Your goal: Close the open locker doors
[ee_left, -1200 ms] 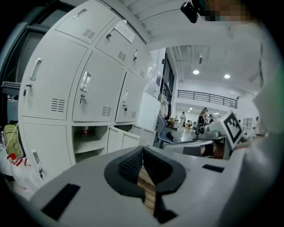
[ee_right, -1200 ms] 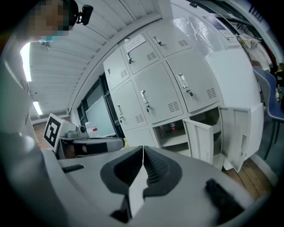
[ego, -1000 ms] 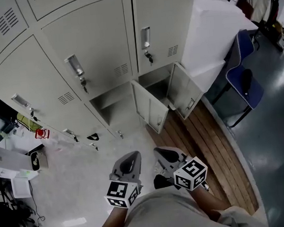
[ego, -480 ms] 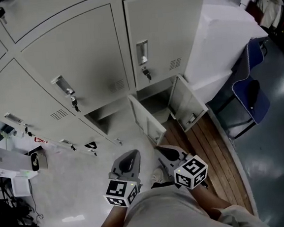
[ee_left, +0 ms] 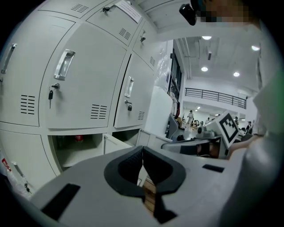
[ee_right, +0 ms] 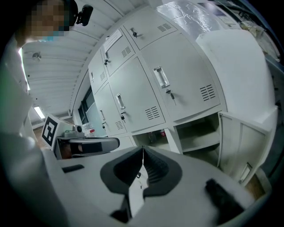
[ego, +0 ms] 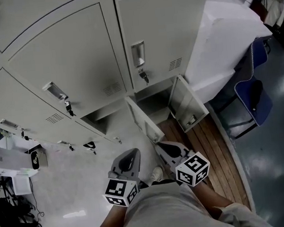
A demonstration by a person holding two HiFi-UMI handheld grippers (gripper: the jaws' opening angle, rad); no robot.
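Two bottom lockers stand open in the grey locker wall. The middle compartment [ego: 100, 120] has its door [ego: 145, 120] swung out toward me; the right compartment [ego: 153, 102] has its door [ego: 188, 104] swung out to the right. My left gripper [ego: 129, 161] and right gripper [ego: 166, 150] are held side by side close to my body, short of the doors, both shut on nothing. In the left gripper view my left gripper [ee_left: 142, 150] points at the open middle compartment [ee_left: 75, 148]. The right gripper view shows my right gripper [ee_right: 143, 153] below the open door [ee_right: 242, 144].
A blue chair [ego: 251, 93] stands at the right beside a white cabinet [ego: 224, 39]. A wooden floor strip [ego: 214, 153] runs under the right door. Desk clutter [ego: 13, 166] lies at the left. The upper locker doors are closed, with keys in them.
The view has moved nearer the lockers, which now fill more of the frame. Both grippers stay shut in the same place before my body. The two doors have not moved.
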